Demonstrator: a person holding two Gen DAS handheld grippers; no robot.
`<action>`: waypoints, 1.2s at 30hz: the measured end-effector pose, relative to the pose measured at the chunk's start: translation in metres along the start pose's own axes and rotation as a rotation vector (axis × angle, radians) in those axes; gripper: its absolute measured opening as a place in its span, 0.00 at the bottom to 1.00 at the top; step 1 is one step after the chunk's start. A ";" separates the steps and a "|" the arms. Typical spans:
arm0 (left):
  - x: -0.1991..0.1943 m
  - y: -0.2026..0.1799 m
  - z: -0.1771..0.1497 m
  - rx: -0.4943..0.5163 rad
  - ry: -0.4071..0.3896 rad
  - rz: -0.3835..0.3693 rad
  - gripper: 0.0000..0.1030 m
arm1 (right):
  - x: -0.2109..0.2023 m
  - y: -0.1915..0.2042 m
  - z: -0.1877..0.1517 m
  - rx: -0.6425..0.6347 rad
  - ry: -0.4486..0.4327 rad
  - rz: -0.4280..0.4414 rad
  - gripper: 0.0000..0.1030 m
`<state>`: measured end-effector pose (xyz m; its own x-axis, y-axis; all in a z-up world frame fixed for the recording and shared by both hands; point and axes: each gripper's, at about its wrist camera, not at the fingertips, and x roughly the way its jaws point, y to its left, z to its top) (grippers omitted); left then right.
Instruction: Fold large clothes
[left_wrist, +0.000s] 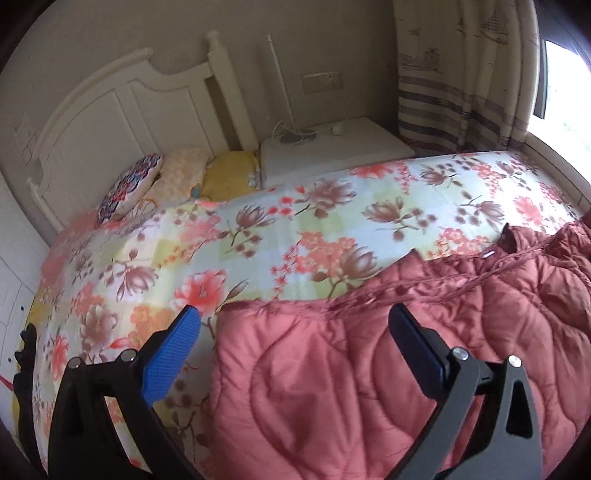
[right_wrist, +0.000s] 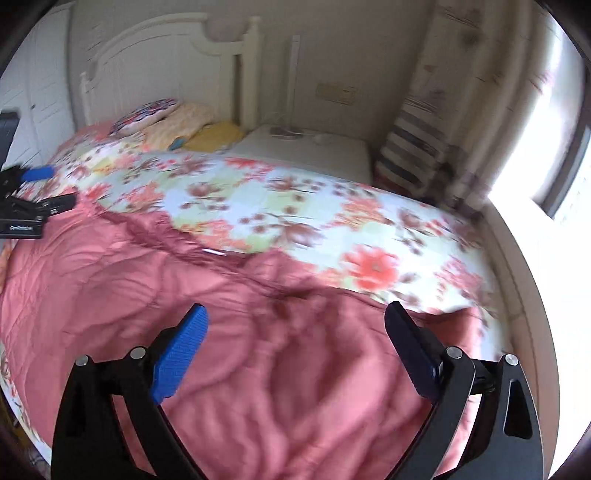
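Observation:
A large pink-red quilted padded coat lies spread on the floral bed sheet. In the left wrist view my left gripper is open and empty, just above the coat's left edge. In the right wrist view the coat fills the near half of the bed. My right gripper is open and empty above the coat's right part. My left gripper also shows at the left edge of that view, open over the coat's far left edge. The right wrist view is blurred.
Pillows lie by the white headboard. A white bedside table with a cable stands beside the bed. A striped curtain and a bright window are on the right. The floral sheet covers the far half of the bed.

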<state>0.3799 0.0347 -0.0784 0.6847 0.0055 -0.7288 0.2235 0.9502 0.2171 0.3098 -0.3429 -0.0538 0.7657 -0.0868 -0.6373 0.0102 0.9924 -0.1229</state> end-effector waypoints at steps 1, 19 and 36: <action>0.012 0.006 -0.007 -0.016 0.022 0.010 0.98 | 0.009 -0.015 -0.006 0.036 0.027 -0.017 0.90; 0.041 0.035 -0.025 -0.183 0.111 -0.093 0.98 | 0.038 -0.051 -0.021 0.215 0.095 0.024 0.91; 0.029 -0.072 -0.035 0.038 0.051 -0.121 0.98 | 0.036 0.075 -0.024 -0.022 0.075 0.234 0.96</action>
<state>0.3598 -0.0223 -0.1380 0.6150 -0.0916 -0.7832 0.3293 0.9323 0.1495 0.3228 -0.2732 -0.1043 0.6960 0.1377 -0.7047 -0.1764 0.9841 0.0181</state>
